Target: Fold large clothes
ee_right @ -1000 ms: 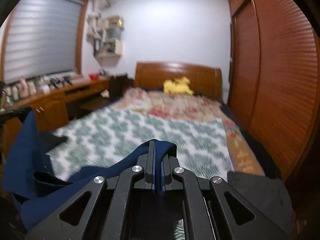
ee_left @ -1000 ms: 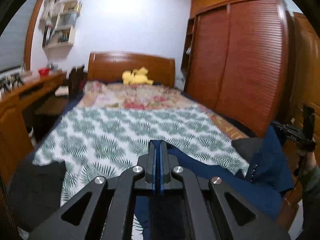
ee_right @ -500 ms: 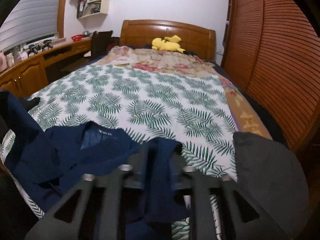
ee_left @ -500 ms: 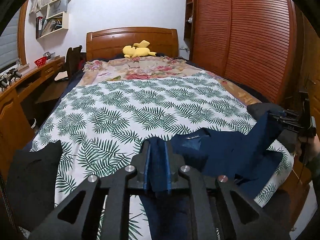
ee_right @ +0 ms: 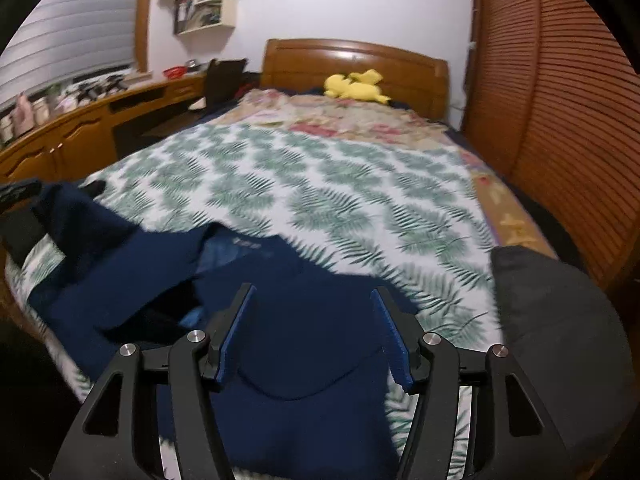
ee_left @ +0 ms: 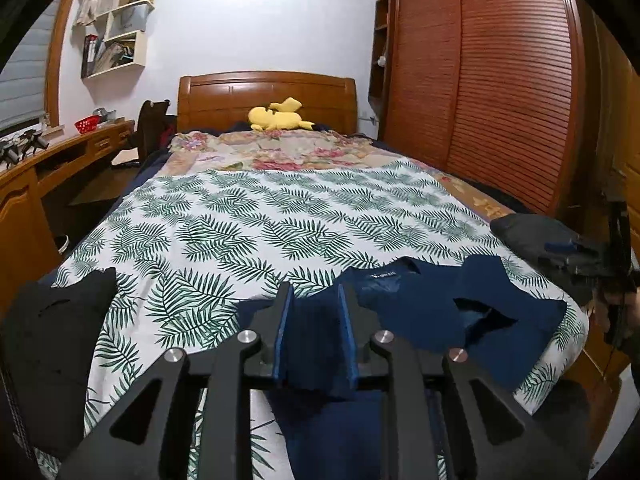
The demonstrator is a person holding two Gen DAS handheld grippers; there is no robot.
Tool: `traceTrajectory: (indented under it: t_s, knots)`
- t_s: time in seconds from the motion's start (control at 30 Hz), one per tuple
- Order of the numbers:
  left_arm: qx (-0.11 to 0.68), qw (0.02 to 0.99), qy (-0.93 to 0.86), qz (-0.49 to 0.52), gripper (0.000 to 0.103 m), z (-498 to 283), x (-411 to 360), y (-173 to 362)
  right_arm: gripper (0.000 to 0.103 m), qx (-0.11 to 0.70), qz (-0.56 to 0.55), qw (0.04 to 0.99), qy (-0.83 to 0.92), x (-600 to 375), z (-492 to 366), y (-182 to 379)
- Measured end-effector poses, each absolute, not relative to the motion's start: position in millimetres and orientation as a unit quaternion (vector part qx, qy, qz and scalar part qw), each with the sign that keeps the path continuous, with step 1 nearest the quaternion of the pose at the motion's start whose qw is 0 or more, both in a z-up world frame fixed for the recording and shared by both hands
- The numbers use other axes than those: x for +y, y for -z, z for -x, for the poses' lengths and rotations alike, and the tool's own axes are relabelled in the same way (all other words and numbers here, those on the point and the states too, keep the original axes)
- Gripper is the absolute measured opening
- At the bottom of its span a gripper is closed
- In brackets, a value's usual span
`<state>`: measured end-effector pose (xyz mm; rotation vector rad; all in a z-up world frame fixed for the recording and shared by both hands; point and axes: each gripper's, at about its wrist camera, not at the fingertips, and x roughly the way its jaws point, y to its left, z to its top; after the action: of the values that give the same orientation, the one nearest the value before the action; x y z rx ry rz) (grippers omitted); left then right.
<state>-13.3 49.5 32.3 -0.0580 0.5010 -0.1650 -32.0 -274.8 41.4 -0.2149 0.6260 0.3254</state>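
Note:
A large navy blue garment [ee_left: 420, 308] lies spread across the near end of the bed, collar and label facing up; it also shows in the right wrist view [ee_right: 288, 300]. My left gripper [ee_left: 314, 320] is open, its jaws parted with a flap of the navy cloth lying loosely between them. My right gripper [ee_right: 314, 328] is wide open just above the garment and holds nothing. The right gripper also shows at the right edge of the left wrist view [ee_left: 580, 258].
The bed has a white sheet with green leaves [ee_left: 260, 220] and a floral quilt [ee_left: 280, 152] by the headboard, with a yellow plush toy [ee_left: 276, 118]. A black garment [ee_left: 52, 344] lies at the near left corner, a dark grey one [ee_right: 552, 320] at the near right. Desk left, wardrobe right.
Both grippers lowered the navy garment onto the bed and opened. The cloth that hung raised between them now lies flat on the sheet.

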Motion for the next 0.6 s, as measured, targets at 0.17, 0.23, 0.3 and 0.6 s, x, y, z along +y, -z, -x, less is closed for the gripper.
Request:
traceTrajectory:
  t_s: [0.17,0.23,0.3,0.6]
  knots:
    - [0.236,0.970,0.063,0.014,0.021,18,55,-20,0.060,0.331,0.119,0.917,-0.187,-248,36,-13]
    - [0.237,0.970,0.058,0.016,0.021,19,58,-14,0.060,0.341,0.126,0.911,-0.194,-240,37,-2]
    - [0.245,0.968,0.057,0.012,0.021,19,60,-6,0.060,0.353,0.138,0.905,-0.193,-233,36,11]
    - [0.267,0.962,0.057,0.014,0.021,22,68,11,0.060,0.416,0.174,0.880,-0.147,-236,4,60]
